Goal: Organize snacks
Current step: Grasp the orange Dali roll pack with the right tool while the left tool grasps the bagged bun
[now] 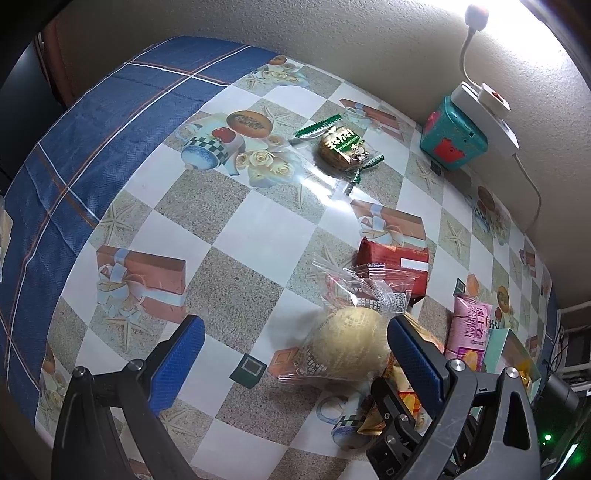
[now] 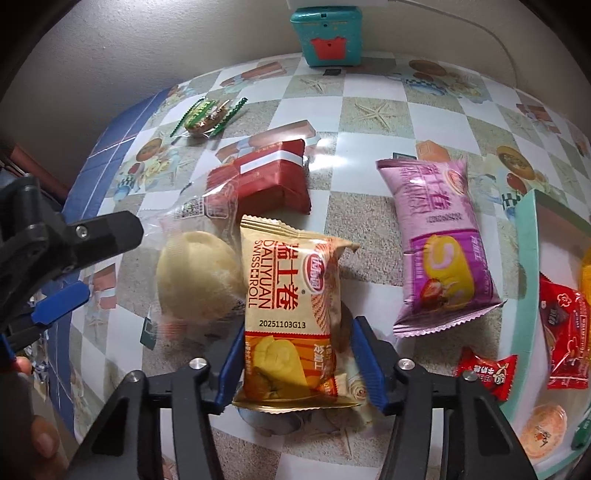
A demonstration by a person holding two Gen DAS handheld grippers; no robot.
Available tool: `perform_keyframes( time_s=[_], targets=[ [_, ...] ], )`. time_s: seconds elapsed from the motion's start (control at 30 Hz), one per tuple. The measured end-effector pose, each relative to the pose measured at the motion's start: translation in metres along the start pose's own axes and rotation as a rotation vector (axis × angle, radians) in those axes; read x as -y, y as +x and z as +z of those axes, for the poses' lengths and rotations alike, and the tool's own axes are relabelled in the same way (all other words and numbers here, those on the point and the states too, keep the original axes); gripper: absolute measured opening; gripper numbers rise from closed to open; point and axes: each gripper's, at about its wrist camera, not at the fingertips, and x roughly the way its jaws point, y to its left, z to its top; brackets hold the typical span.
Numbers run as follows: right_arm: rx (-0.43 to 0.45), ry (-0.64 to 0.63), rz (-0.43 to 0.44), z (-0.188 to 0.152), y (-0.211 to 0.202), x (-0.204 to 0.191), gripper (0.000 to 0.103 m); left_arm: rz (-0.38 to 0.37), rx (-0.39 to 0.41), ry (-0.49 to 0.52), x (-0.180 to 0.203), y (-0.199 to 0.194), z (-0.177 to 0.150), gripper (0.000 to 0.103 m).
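The table (image 1: 236, 229), draped in a checked oilcloth, is filling both views and bearing every snack. A pale green tray (image 2: 526, 295) is sitting at its right edge, holding red sweets inside. A teal box (image 2: 325, 35) is standing at the far side against the wall. The left tongs (image 1: 295, 354) are hovering wide open, pointing steeply down, with nothing between the pads; a round pale bun in clear wrap (image 1: 347, 343) is lying just beside the right pad. The right tongs (image 2: 295, 354) are straddling the lower end of a yellow Swiss roll packet (image 2: 291, 295), the left pad lying against its edge, while contact on the right side cannot be told. A pink roll packet (image 2: 439, 243) is lying near the tray. A red packet (image 2: 273, 181) is resting behind the bun. A green-edged biscuit packet (image 1: 343, 147) is lying well apart, farther back. A small red sweet (image 2: 484, 373) is resting just beside the tray.
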Motion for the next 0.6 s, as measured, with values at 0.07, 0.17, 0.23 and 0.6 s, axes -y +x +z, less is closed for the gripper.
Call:
perform_keyframes(
  time_s=[0.07,0.17,0.23,0.6],
  targets=[
    [0.003,0.002,0.012,0.0,-0.001,0.002,0.051,-0.004,-0.005,0.0,0.001,0.001,0.0,0.099],
    [0.009,0.012,0.021,0.001,-0.002,0.008,0.05,-0.013,-0.013,0.003,0.004,0.003,-0.001,0.099],
    [0.017,0.019,0.004,0.002,-0.003,0.012,0.047,-0.019,-0.018,0.008,0.006,0.004,-0.002,0.099],
    [0.013,0.048,0.001,0.005,-0.007,0.031,0.046,-0.043,-0.057,0.037,0.029,0.025,-0.008,0.099]
  ],
)
